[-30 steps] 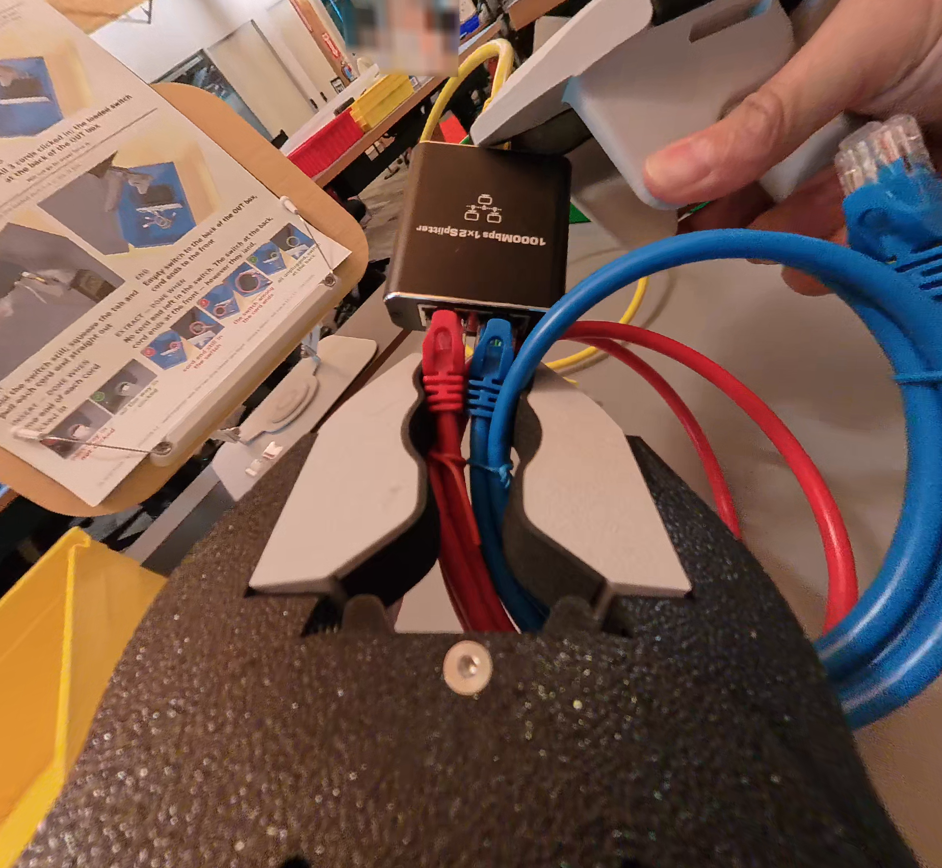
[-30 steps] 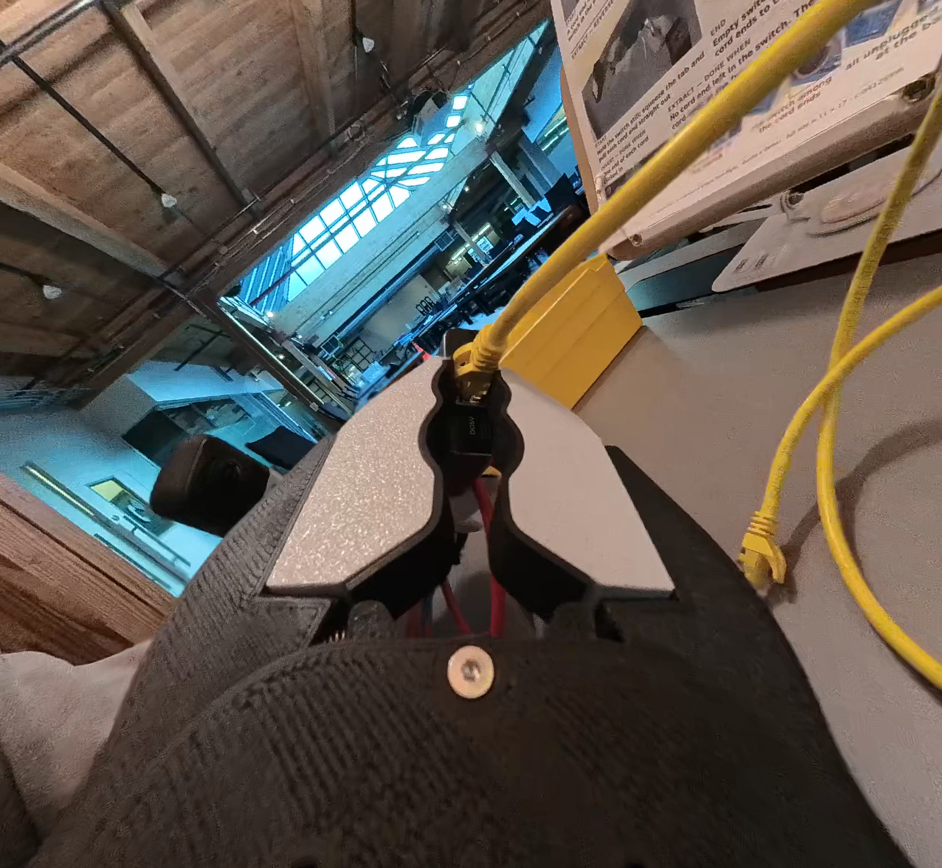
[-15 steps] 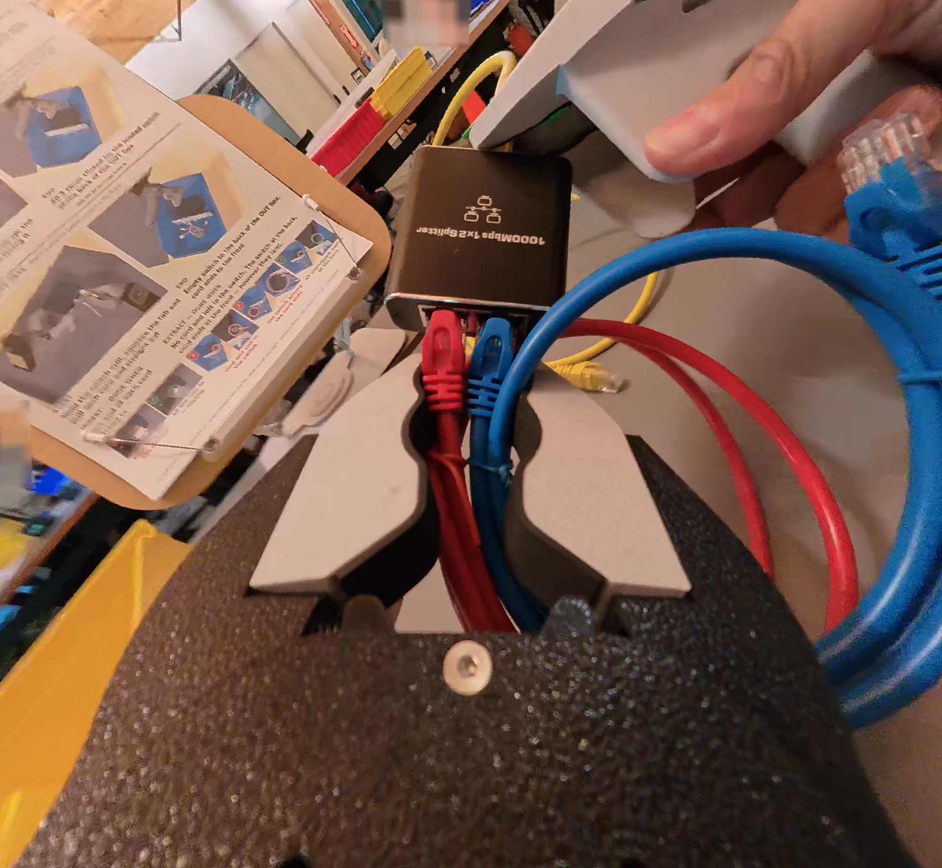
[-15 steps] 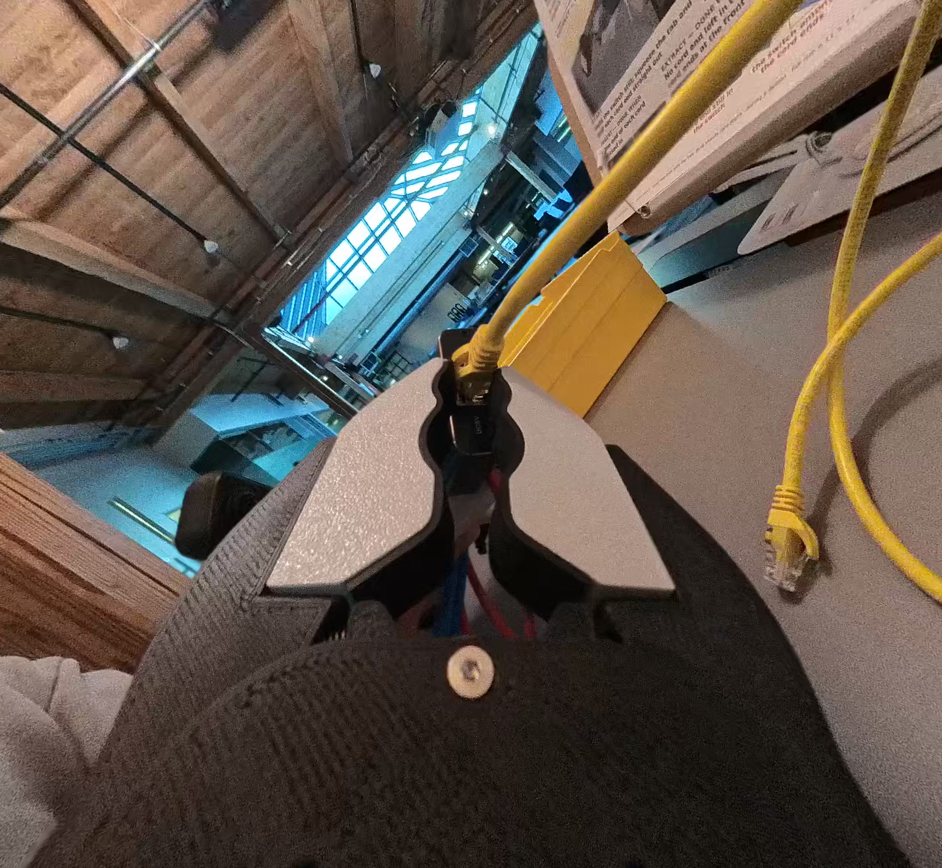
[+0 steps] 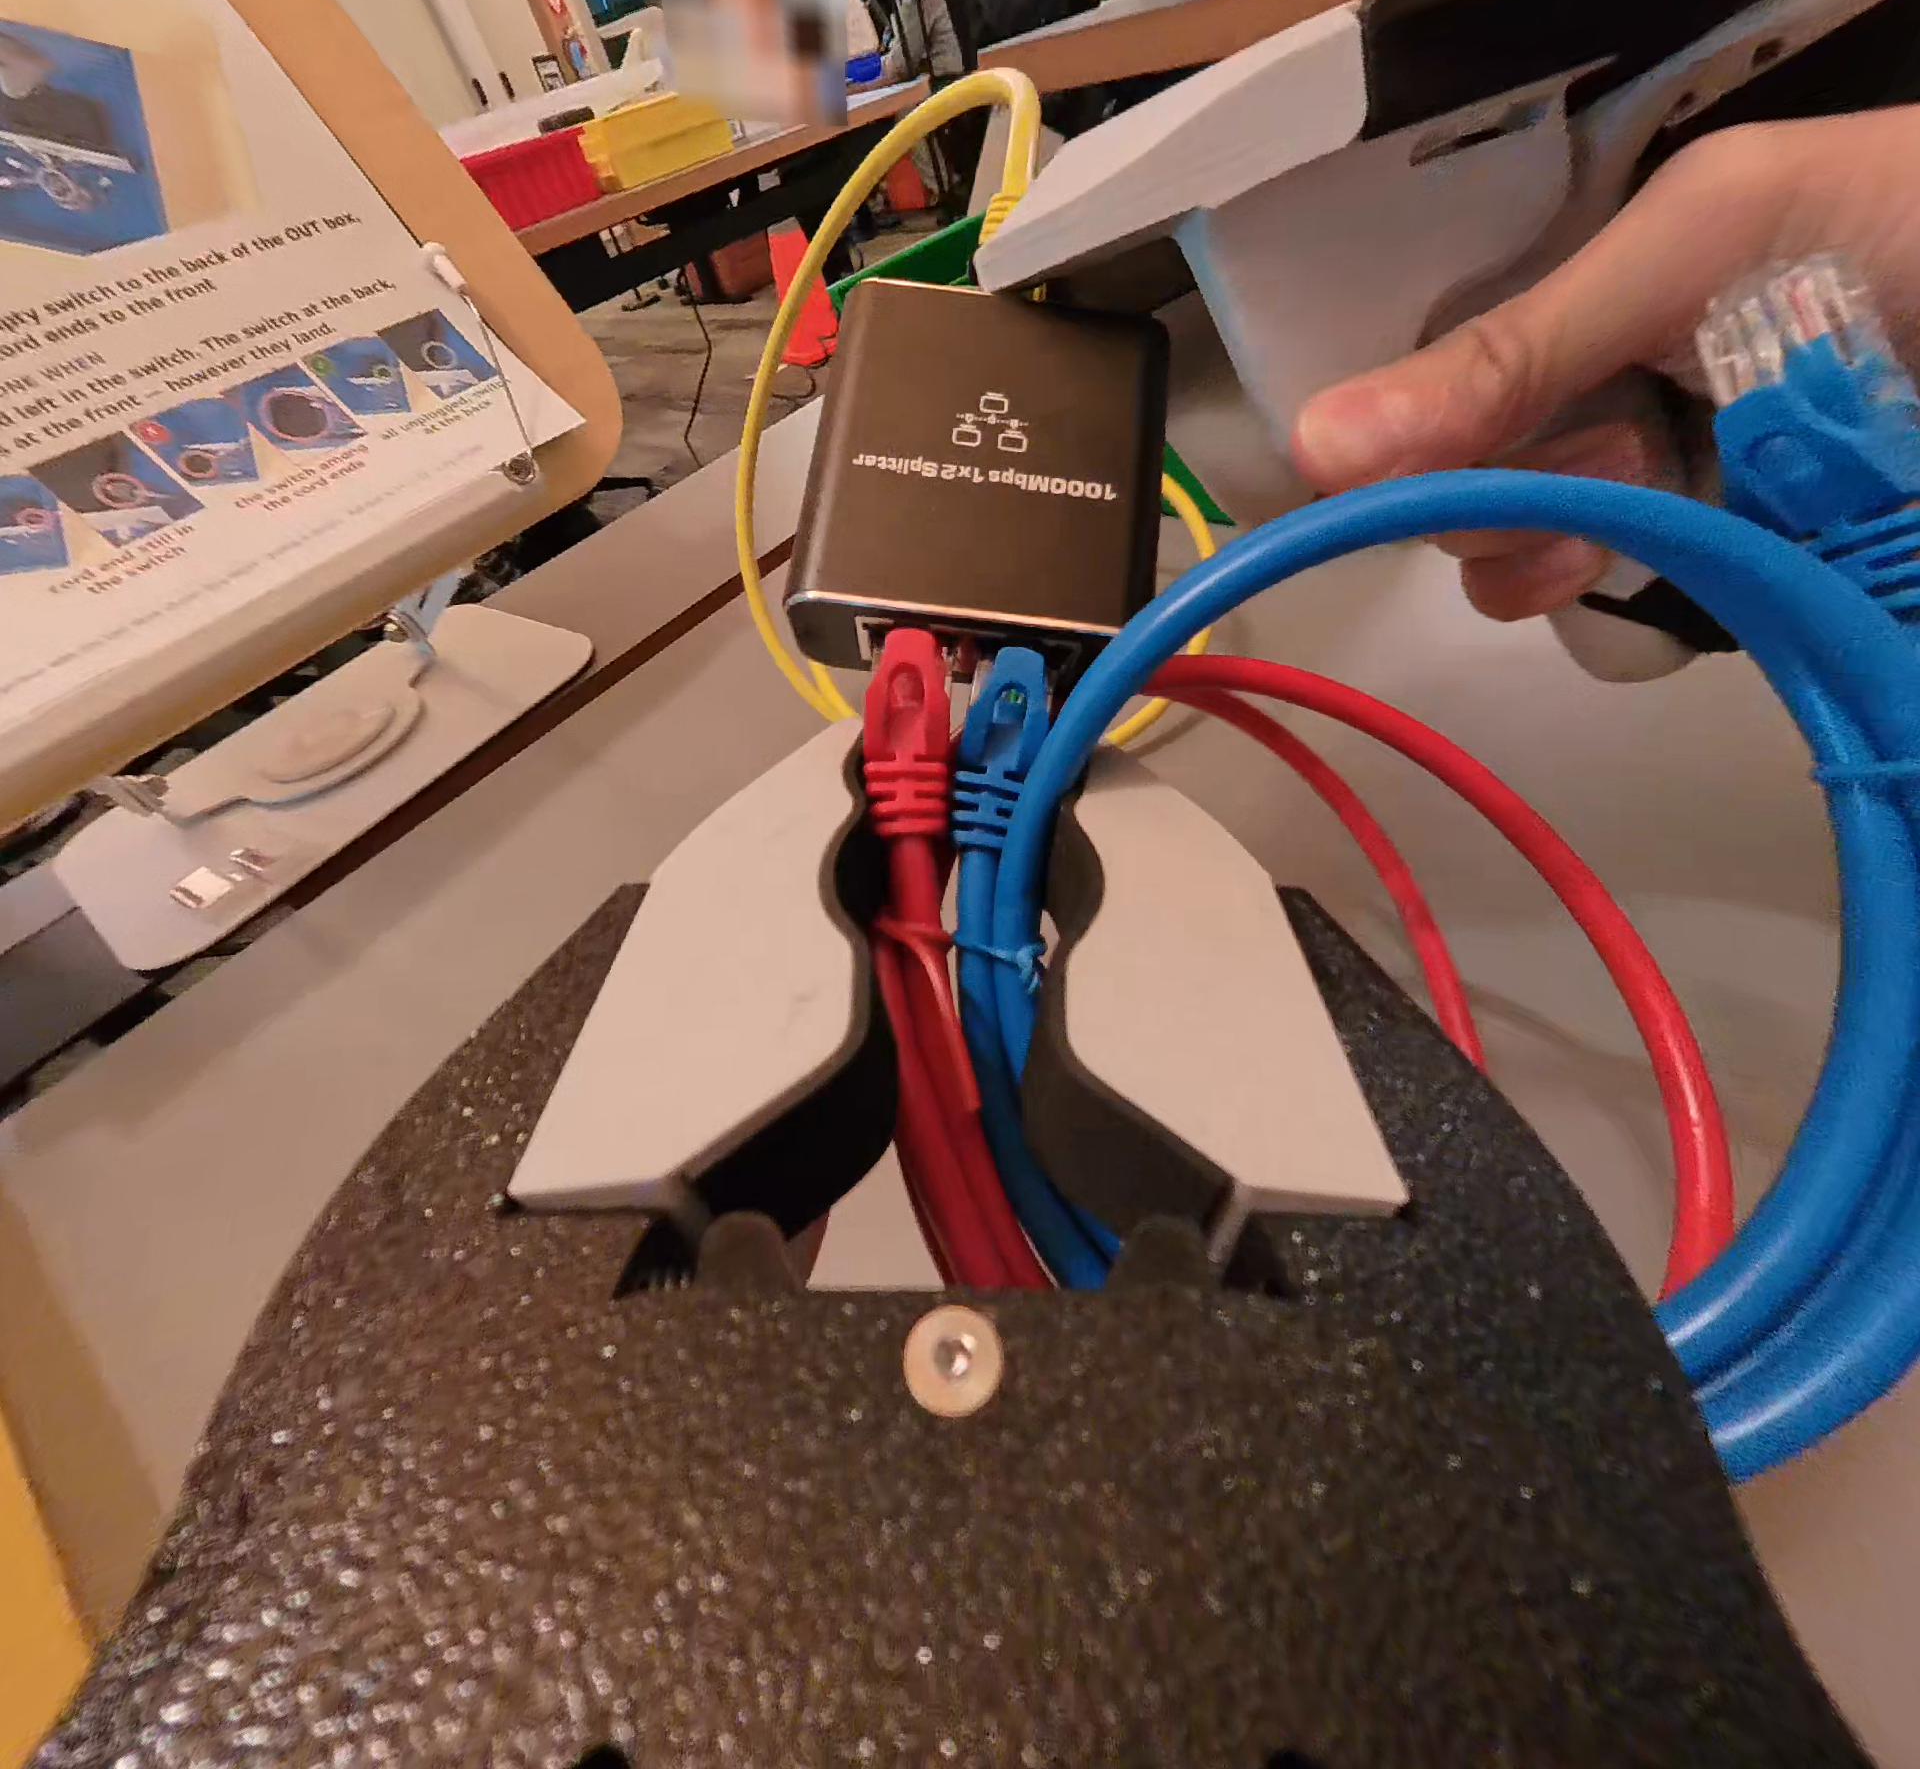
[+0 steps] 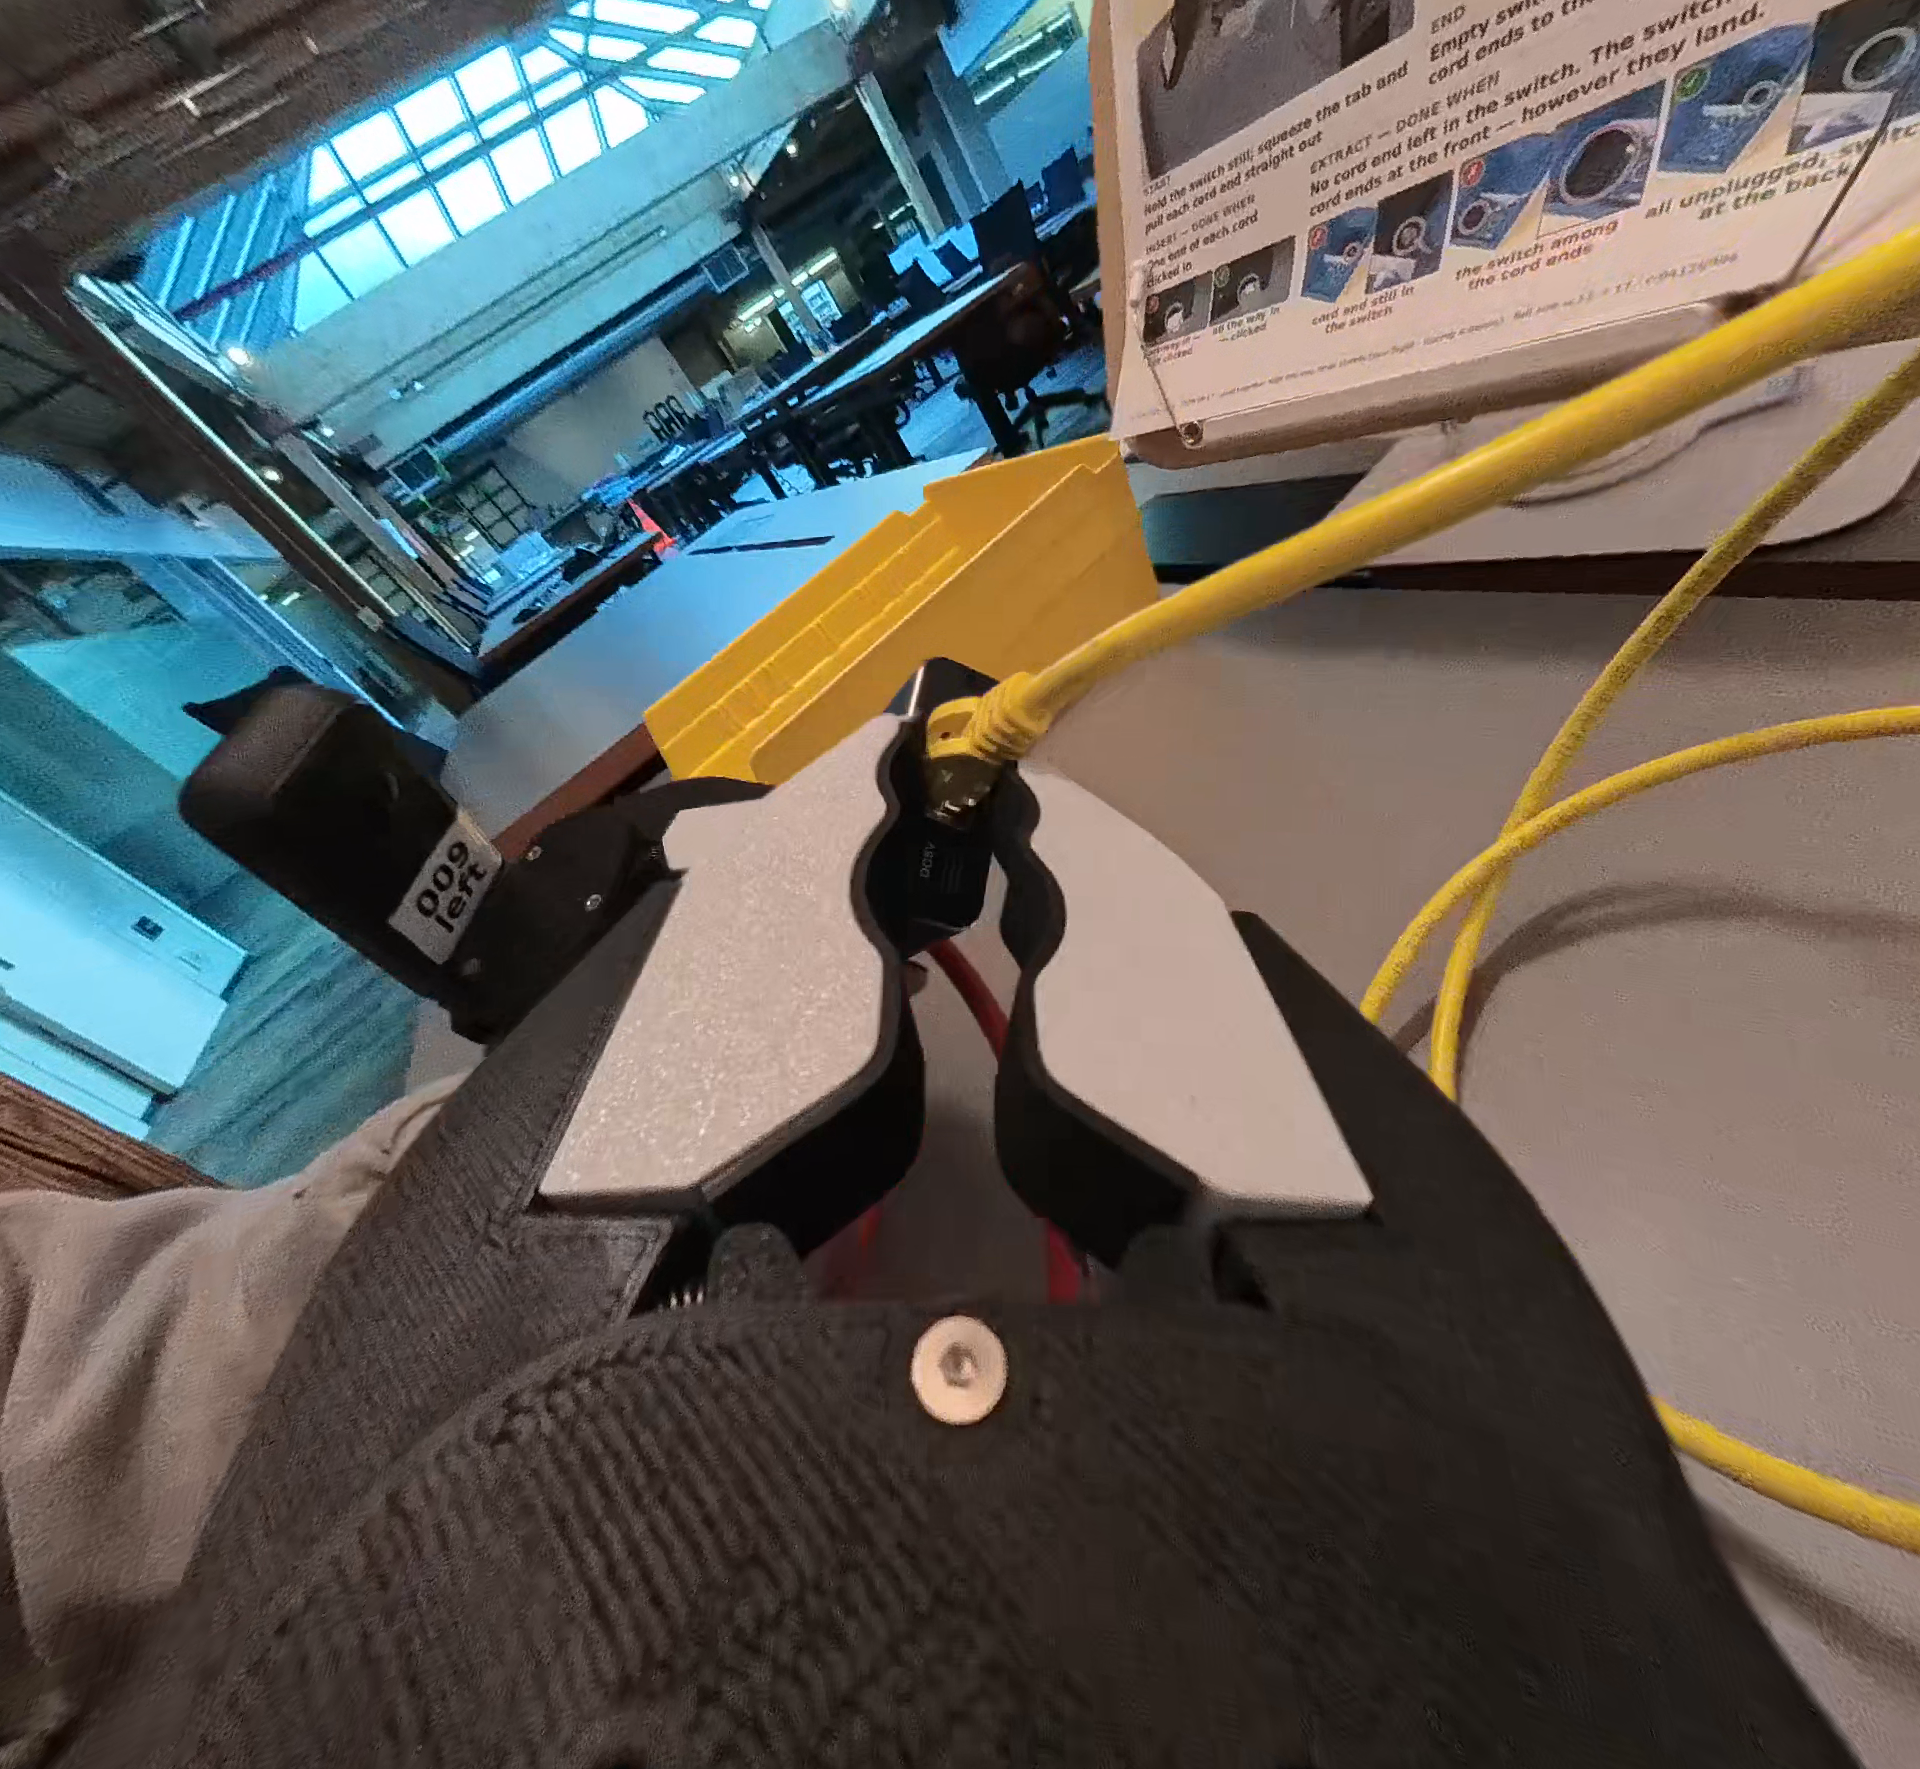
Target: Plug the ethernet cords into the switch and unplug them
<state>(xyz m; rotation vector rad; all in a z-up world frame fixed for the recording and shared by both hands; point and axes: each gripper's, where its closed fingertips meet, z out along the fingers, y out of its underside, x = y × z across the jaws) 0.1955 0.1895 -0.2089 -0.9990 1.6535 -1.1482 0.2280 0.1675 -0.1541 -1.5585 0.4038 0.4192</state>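
Both grippers clamped: left on the cords, right on the switch

Left wrist view, going left to right: a printed instruction sheet (image 5: 260, 348) on a stand sits off to the left of the fingers; the left gripper (image 5: 961, 784) has its fingers together around the red cord (image 5: 909, 763) and blue cord (image 5: 997, 763), which run between them side by side, both plugged into the black switch (image 5: 982, 462) just past the fingertips. A yellow cord (image 5: 790, 369) loops behind the switch. Right of the fingers the blue cord swings in a big loop, with a hand (image 5: 1558, 389) on the other handle. Right wrist view: a yellow bin (image 6: 935, 576) sits beyond the fingers, the right gripper (image 6: 951, 820) is closed on the switch's end, yellow cord plugged in at the tips, slack lying on the worktop (image 6: 1662, 1148) to the right.
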